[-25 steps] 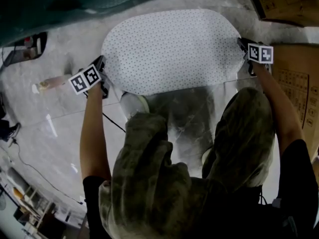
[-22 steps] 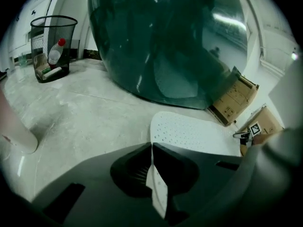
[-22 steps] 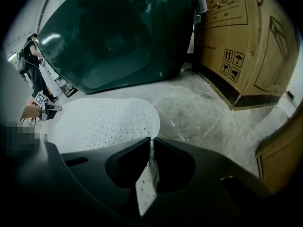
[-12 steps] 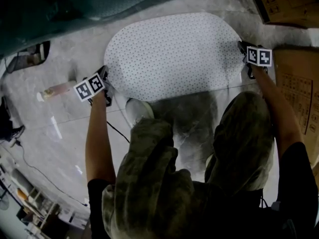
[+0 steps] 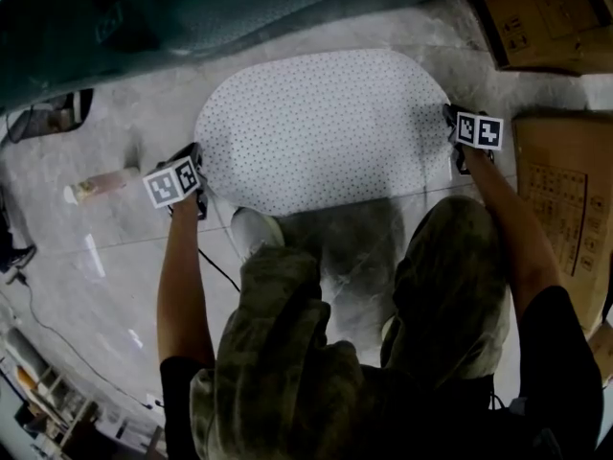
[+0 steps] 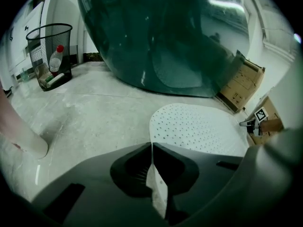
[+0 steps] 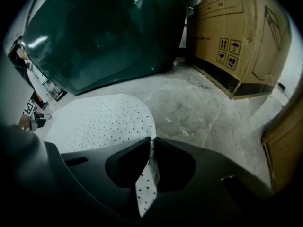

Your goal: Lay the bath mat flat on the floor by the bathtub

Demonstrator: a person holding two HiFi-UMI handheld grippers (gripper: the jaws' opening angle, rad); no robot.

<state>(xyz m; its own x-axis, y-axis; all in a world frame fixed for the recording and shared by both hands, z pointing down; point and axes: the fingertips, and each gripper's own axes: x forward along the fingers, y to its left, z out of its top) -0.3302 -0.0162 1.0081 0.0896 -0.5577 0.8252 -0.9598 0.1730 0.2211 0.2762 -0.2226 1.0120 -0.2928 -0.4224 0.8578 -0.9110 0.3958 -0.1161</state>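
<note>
Ahead, outstretched left claw point(image 5: 199, 164), right claw point(image 5: 449, 116) pinch mat point(image 5: 326, 123).

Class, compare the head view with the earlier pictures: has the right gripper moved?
Yes, slightly. The right gripper, shut on the bath mat, earlier met the flat cardboard box edge; now floor shows between them: it shifted away from the box.

Grey concrete floor point(image 5: 115, 247) is showing pale scuffs; cardboard boxes point(image 5: 560, 190) are standing along the right; a wire wastebasket point(image 6: 49, 46) is holding a bottle point(image 6: 56, 59).
</note>
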